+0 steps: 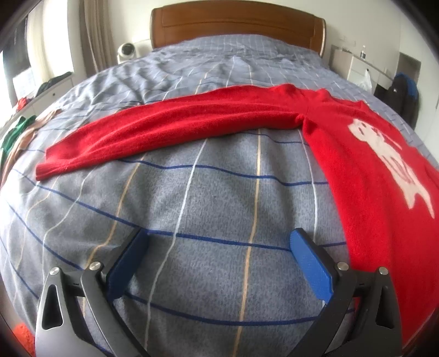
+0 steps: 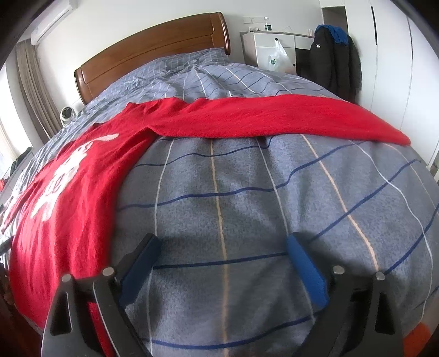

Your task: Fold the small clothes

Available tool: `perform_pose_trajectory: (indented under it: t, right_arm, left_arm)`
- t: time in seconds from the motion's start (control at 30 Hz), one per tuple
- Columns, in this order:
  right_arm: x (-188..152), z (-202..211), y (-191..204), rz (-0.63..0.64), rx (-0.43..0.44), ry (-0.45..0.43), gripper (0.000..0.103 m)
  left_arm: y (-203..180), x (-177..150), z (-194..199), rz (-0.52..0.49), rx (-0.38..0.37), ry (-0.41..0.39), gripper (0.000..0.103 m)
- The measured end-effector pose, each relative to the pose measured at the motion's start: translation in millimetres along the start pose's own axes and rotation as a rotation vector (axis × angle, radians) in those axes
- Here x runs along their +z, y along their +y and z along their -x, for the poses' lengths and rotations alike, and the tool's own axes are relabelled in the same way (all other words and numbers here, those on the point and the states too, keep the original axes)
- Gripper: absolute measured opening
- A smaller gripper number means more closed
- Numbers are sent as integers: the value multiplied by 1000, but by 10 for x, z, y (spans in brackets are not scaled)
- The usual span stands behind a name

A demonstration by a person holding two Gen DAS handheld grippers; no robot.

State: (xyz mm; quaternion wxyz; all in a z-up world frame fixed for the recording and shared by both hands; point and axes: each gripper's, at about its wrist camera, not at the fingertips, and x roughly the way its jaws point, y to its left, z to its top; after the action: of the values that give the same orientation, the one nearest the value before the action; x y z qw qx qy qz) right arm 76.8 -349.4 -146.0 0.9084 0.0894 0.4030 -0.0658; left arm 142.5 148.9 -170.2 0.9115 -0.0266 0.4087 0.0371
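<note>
A red sweater point(image 1: 365, 175) with a white figure on its front lies flat on the bed. Its one sleeve point(image 1: 170, 129) stretches out to the left in the left wrist view. In the right wrist view the sweater's body point(image 2: 63, 197) is at left and the other sleeve point(image 2: 274, 115) stretches out to the right. My left gripper point(image 1: 219, 241) is open and empty over bare bedspread, below the sleeve and left of the sweater's side. My right gripper point(image 2: 222, 247) is open and empty over bare bedspread, right of the sweater's side.
The bed has a grey-blue checked bedspread point(image 1: 205, 192) and a wooden headboard point(image 1: 236, 24). Other clothes point(image 1: 16, 134) lie at the bed's left edge. A white dresser point(image 2: 274, 46) and a hanging dark jacket point(image 2: 334, 60) stand at right.
</note>
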Motion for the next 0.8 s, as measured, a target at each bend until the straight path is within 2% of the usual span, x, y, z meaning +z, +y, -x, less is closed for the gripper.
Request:
perform_pose_trajectory:
  t: [0.27, 0.57, 0.8]
  right_arm:
    - [-14, -55, 63, 37, -15, 8, 102]
    - [15, -93, 64, 34, -24, 32, 103]
    - [18, -99, 84, 39, -24, 24, 103]
  left_arm:
    - [-5, 21, -13, -8, 8, 10, 103]
    - [-19, 45, -40, -11, 15, 39, 103]
    - [-20, 37, -44, -6, 18, 30, 103]
